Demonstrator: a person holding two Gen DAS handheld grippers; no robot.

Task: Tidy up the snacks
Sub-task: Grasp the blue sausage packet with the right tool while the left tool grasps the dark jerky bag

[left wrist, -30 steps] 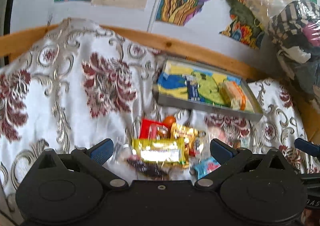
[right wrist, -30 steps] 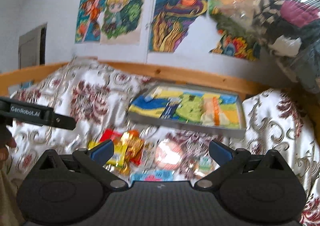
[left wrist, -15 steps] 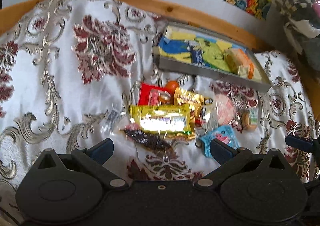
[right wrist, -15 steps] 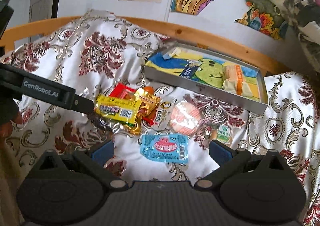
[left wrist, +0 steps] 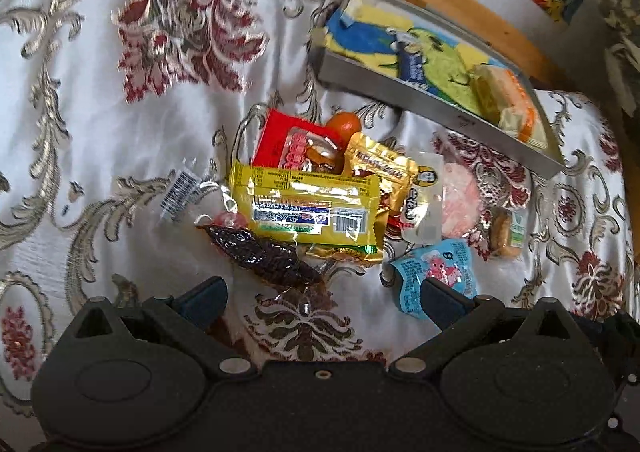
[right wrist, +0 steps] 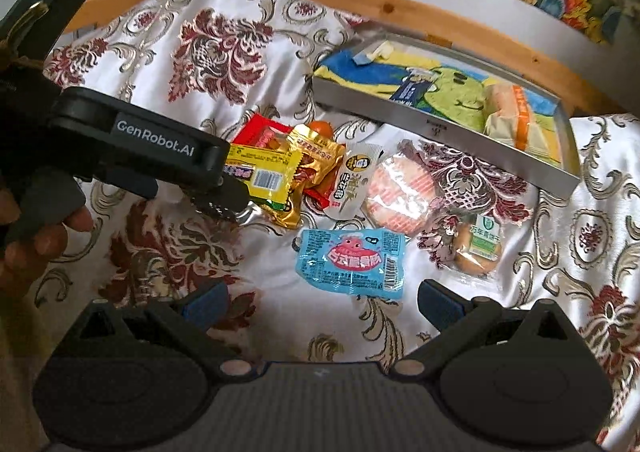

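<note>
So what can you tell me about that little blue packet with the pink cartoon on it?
The blue packet is a small, flat, glossy plastic wrapper with a pink cartoon creature, white lettering and a barcode at one end. It looks sealed and lies face up on the patterned cloth, apart from the snack pile, just ahead of the open right gripper. Nothing grips it.

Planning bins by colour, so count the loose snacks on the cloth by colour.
Red pack: 1
Yellow pack: 1
Gold pack: 1
White sachet: 1
Pink cake: 1
Blue pack: 1
Brown snack: 1
Orange ball: 1
Tan biscuit: 1
Total: 9. The clear film may belong to the brown snack, and more may hide underneath.
</note>
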